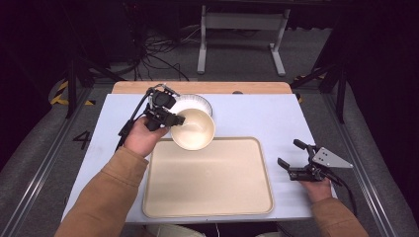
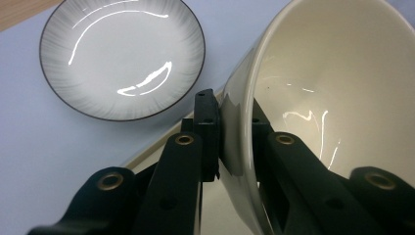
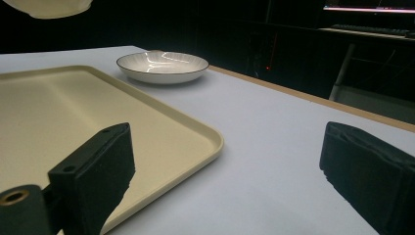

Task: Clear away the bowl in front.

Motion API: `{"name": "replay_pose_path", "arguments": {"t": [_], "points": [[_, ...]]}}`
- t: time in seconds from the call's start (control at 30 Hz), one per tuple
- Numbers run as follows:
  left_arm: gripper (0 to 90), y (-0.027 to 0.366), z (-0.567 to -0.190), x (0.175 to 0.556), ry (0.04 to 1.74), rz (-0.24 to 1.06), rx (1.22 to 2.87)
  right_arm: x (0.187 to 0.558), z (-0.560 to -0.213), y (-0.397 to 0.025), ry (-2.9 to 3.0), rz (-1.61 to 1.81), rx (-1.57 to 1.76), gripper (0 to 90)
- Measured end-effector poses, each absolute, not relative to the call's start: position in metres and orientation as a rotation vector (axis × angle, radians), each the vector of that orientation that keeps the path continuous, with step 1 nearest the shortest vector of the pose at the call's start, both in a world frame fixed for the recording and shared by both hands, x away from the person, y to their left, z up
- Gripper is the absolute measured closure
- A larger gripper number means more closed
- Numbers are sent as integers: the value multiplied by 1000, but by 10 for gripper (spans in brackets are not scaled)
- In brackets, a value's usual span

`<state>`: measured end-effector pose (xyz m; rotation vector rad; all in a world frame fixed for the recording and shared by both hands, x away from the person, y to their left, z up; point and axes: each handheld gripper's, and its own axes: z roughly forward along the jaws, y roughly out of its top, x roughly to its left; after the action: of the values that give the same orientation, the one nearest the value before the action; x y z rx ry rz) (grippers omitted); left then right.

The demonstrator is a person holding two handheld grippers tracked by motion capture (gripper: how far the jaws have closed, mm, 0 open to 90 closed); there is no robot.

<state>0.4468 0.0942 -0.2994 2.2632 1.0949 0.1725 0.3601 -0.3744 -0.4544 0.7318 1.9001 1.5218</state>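
Observation:
My left gripper (image 1: 176, 120) is shut on the rim of a cream bowl (image 1: 193, 130), which hangs tilted in the air over the far left edge of the beige tray (image 1: 207, 197). In the left gripper view the jaws pinch the bowl's wall (image 2: 342, 73) from both sides. A white plate with a dark rim (image 1: 193, 103) lies on the table just behind the bowl (image 2: 122, 54) (image 3: 163, 66). My right gripper (image 1: 295, 154) rests open on the table to the right of the tray (image 3: 161, 132), with nothing between its pads (image 3: 98, 176).
The table is a pale sheet (image 1: 257, 113) with a wooden strip (image 1: 202, 87) along its far edge. Beyond it are cables and a table frame on the floor. Black stands flank both sides.

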Motion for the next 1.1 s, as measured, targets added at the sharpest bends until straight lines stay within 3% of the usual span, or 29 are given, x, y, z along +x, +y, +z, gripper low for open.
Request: {"name": "replay_pose_path", "arguments": {"t": [1.1], "points": [[827,50,-330,426,788,63,2535,360,-454,-375,1898,1522,733,62]]}}
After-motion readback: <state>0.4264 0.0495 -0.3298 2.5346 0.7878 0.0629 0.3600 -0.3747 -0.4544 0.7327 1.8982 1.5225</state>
